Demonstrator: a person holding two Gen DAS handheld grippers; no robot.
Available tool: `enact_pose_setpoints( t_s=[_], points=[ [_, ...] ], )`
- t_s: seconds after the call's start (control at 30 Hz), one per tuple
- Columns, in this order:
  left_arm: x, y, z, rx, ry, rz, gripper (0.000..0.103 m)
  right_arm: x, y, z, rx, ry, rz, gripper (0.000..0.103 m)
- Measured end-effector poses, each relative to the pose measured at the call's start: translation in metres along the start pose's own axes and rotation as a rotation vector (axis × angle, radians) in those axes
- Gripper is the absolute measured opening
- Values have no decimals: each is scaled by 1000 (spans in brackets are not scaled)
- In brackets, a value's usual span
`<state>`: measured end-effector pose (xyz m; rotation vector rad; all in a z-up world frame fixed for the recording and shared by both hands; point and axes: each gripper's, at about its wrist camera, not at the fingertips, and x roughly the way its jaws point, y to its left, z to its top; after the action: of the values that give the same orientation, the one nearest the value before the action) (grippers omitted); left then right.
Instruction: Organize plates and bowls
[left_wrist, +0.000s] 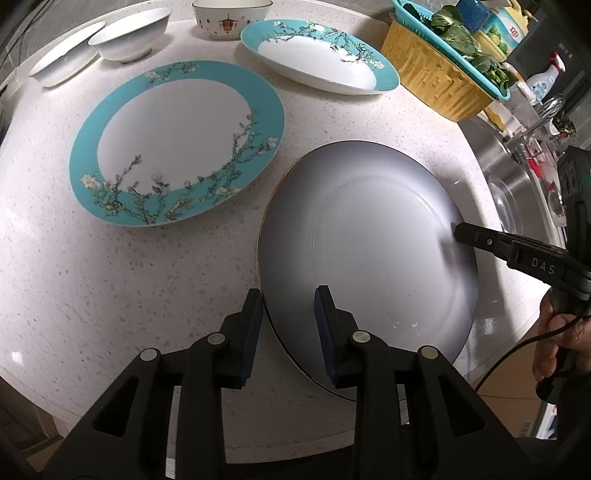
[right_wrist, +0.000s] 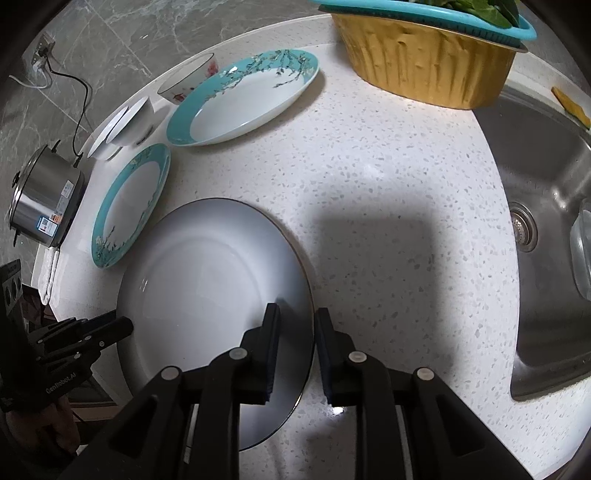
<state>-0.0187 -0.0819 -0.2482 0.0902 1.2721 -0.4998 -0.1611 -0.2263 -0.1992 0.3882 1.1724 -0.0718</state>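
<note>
On the speckled counter (left_wrist: 92, 277), both grippers — left (left_wrist: 288, 314), right (right_wrist: 295, 332) — straddle opposite rims of the grey gold-edged plate (left_wrist: 362, 236), jaws slightly apart, unclamped; an uneven squeeze could tip it.

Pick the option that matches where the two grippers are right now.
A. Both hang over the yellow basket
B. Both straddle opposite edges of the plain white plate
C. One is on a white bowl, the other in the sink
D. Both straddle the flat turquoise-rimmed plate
B: the left gripper has the white plate rim between its pads, and the right gripper straddles the opposite rim.
</note>
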Motion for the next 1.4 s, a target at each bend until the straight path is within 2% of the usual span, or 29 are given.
enact_pose_setpoints(
  t_s=[0.13, 0.2, 0.23, 0.27, 0.3, 0.4, 0.43, 0.47, 0.6, 0.67, 0.73, 0.83, 0.9, 0.97, 1.13, 1.2, 1.4],
  points=[
    [-15, 1, 5, 6, -49, -15, 31, -7, 4, -1, -6, -24, -7, 27],
    [-32, 8, 6, 7, -89, -34, 57, -24, 1, 1, 3, -75, -2, 43],
    [-42, 13, 6, -1, -117, -40, 74, -33, -1, 4, 10, -109, -7, 61],
    [-54, 22, 8, -17, -156, -47, 77, -45, -4, 8, 23, -151, -6, 76],
    [-61, 31, 10, -32, -173, -48, 78, -58, -6, 14, 38, -193, 11, 79],
    [-80, 68, 22, -117, -181, -38, 92, -79, -4, 32, 71, -264, 84, 91],
    [-86, 82, 26, -150, -185, -46, 102, -82, 1, 39, 85, -278, 122, 100],
    [-94, 98, 33, -182, -195, -45, 103, -84, 10, 48, 94, -287, 183, 103],
    [-119, 137, 55, -178, -312, 35, 103, -66, 60, 73, 47, -242, 331, 103],
    [-120, 153, 68, -154, -338, 41, 103, -50, 84, 82, 16, -219, 327, 103],
    [-113, 164, 80, -147, -330, 20, 103, -36, 98, 88, 9, -206, 336, 103],
    [-87, 180, 101, -139, -265, -10, 103, -10, 114, 101, 31, -154, 341, 103],
    [-65, 189, 111, -155, -179, -64, 103, 3, 119, 105, 29, -135, 331, 99],
    [-44, 197, 123, -144, -111, -80, 103, 17, 121, 110, 35, -112, 309, 92],
    [-15, 204, 140, -51, -38, -69, 102, 48, 119, 114, 74, -44, 277, 75],
    [-7, 208, 146, -43, -21, -84, 102, 56, 120, 114, 80, -27, 272, 74],
    [20, 206, 154, -25, 17, -63, 100, 70, 119, 117, 98, 6, 249, 68]
  ],
)
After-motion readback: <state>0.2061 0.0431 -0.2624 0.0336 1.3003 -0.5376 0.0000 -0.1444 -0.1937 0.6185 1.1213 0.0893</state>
